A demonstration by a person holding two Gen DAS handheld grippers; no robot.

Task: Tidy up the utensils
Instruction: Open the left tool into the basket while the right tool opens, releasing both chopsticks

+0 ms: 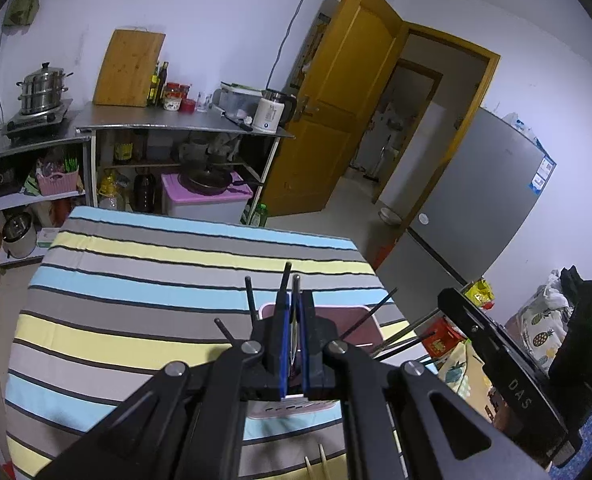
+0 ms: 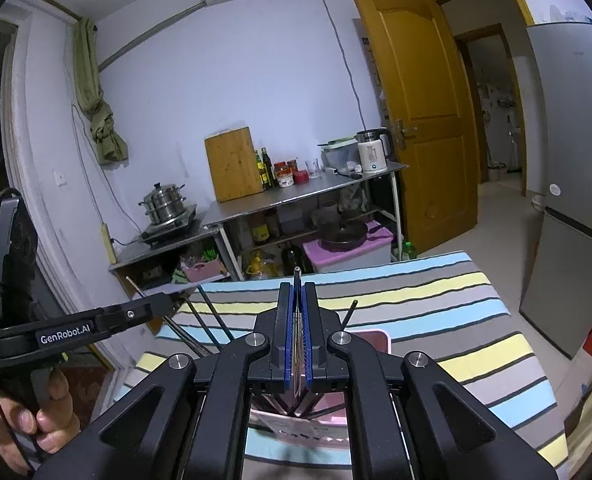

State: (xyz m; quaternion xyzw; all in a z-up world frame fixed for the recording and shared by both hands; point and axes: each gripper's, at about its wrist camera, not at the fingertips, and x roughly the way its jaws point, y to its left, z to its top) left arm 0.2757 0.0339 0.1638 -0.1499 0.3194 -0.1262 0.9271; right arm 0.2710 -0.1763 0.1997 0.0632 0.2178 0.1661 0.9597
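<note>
Left tool and right tool each pinching chopstick above pink holder.

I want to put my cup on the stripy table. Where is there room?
The striped tablecloth is bare from the pink basket out to its far and left edges. It is crowded at the basket, where dark chopsticks stick out and both the left gripper and right gripper hold utensils over it.
</note>
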